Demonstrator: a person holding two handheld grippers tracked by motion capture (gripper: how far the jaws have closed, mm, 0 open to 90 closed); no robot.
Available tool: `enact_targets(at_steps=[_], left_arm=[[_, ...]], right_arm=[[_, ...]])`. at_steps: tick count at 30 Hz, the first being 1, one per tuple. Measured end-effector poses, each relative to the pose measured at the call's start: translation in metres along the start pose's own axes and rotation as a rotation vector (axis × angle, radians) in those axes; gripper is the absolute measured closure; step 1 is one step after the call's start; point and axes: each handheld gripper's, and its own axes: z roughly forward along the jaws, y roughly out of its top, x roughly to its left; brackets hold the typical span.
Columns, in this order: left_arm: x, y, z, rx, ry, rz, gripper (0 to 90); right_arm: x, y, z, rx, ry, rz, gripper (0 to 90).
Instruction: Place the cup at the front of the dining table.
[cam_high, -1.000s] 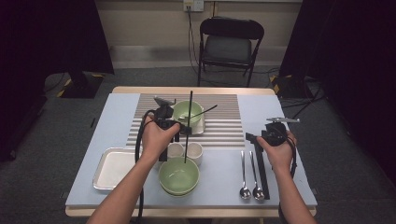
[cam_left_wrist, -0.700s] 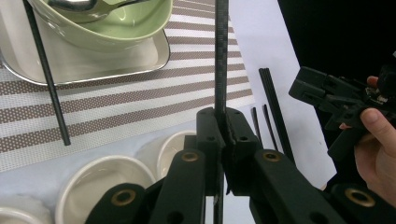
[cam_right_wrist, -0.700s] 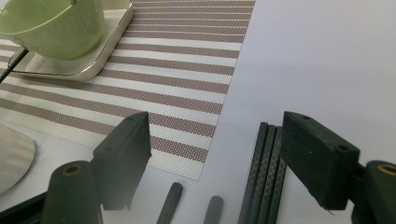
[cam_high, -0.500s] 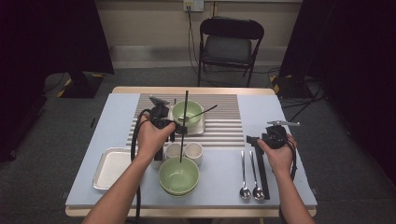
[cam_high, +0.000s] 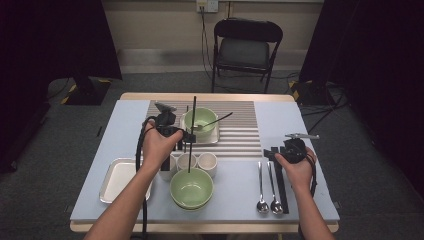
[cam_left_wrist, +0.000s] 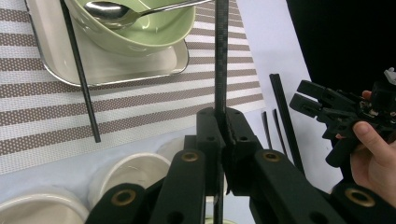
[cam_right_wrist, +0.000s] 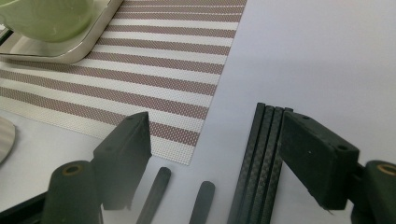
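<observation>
- High view: the left gripper (cam_high: 181, 136) clamps one long black chopstick (cam_high: 192, 131) upright above the counter (cam_high: 125, 112), its lower tip over the near pale-green ceramic bowl (cam_high: 191, 188), just past three small white cups (cam_high: 186, 161). A tip that swings could clip a cup or scrape the bowl's rim. The right gripper (cam_high: 274, 152) hovers with fingers wide above a bundle of flat black sticks (cam_high: 280, 186), beside two steel spoons (cam_high: 267, 187).
- Left gripper view: the fingers (cam_left_wrist: 210, 130) are pinched tight on the chopstick (cam_left_wrist: 221, 60) at one narrow spot, so the stick may pivot or slide through. A second black chopstick (cam_left_wrist: 80, 70) lies across the steel tray (cam_left_wrist: 112, 70) holding a green bowl with a spoon (cam_left_wrist: 135, 23).
- Right gripper view: the fingers (cam_right_wrist: 126, 154) stand well apart, one at the black sticks (cam_right_wrist: 261, 154); closing here risks catching several at once or nudging them askew.
</observation>
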Motion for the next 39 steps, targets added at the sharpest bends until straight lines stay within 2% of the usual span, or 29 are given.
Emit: enact_targets(at_steps=[11,32,39], left_arm=[[0.003,0.000,-0.003,0.000,0.017,-0.005,86.3],[0.007,0.000,-0.003,0.007,0.017,-0.005,86.3],[0.009,0.002,-0.002,0.000,0.014,-0.024,86.3]], right_arm=[[-0.003,-0.007,0.004,0.011,-0.011,-0.012,24.7],[-0.006,-0.021,0.012,0.037,-0.024,-0.042,24.7],[-0.007,-0.024,0.014,0.034,-0.026,-0.061,24.6]])
